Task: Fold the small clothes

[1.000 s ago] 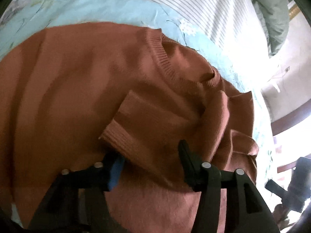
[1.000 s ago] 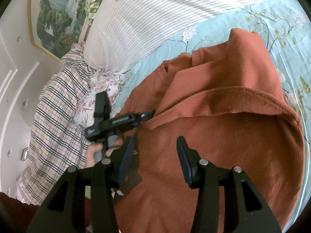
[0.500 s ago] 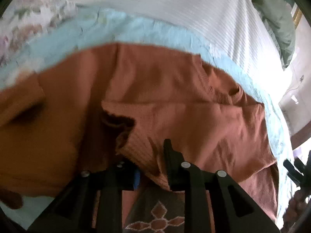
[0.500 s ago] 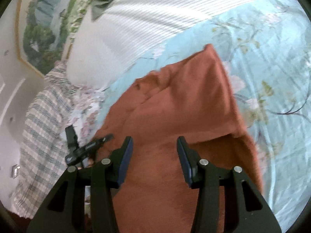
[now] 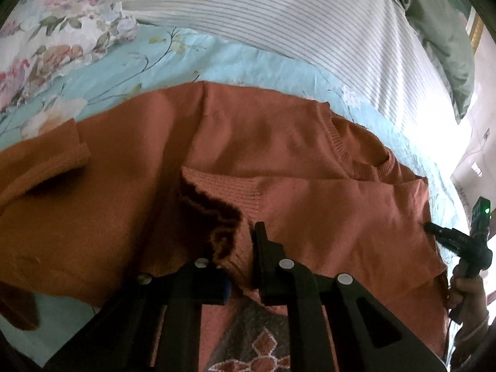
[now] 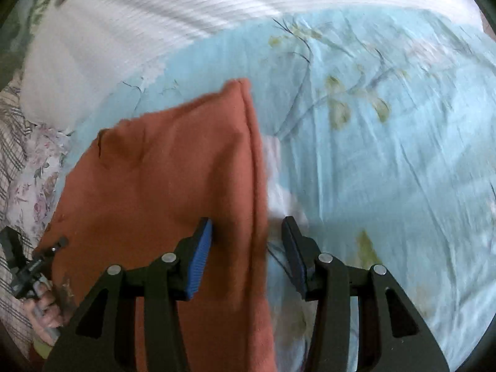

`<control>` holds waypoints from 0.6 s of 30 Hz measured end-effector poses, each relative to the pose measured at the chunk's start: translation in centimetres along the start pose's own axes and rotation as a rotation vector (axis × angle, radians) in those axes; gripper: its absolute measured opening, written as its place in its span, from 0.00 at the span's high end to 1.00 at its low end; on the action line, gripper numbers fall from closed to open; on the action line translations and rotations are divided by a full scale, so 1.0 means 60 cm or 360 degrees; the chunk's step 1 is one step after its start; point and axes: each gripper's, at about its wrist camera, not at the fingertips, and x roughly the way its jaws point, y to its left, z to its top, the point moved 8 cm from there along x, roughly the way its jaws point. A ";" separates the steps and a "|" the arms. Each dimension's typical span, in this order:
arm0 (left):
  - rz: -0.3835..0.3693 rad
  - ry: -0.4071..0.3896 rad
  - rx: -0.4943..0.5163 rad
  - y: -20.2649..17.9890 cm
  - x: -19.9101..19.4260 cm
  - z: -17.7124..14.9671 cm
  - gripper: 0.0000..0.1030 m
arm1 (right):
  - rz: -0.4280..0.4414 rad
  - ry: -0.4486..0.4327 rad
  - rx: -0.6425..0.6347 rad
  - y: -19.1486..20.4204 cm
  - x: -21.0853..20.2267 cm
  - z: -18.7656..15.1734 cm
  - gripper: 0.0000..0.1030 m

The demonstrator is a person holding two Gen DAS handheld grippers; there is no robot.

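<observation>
Black right gripper (image 6: 246, 248), blue pads (image 6: 200, 259), silver screws, seemingly bare skin.

Rust-orange knitted sweater (image 5: 279, 142): soft matt wool-like cloth, fine fuzzy nap on the body, ribbed knit at the round collar (image 5: 365, 161) and at the sleeve cuff (image 5: 226, 186). Pale blue floral bed sheet (image 6: 387, 124): thin smooth woven cloth, lightly creased, faint sheen; white ribbed striped bedding (image 5: 294, 15) behind it looks matt. Left hand-held gripper (image 5: 240, 260) and right hand-held gripper (image 6: 246, 248): matt black plastic, bright metal screw heads, blue ridged pads (image 6: 200, 257).
</observation>
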 end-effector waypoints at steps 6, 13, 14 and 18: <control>0.0006 -0.0020 0.0056 -0.020 0.003 0.008 0.91 | -0.0013 -0.0128 0.0076 -0.027 -0.045 0.016 0.89; 0.0033 0.0015 0.0053 -0.012 0.015 -0.004 0.90 | -0.0165 -0.0268 0.0066 -0.003 -0.084 0.005 0.84; 0.0034 0.0018 0.0054 -0.013 0.016 -0.004 0.90 | -0.0094 -0.0278 0.0025 0.019 -0.091 -0.001 0.84; 0.0049 0.0020 0.0042 -0.011 0.009 -0.005 0.88 | 0.0011 -0.0039 -0.0084 0.059 -0.040 -0.047 0.64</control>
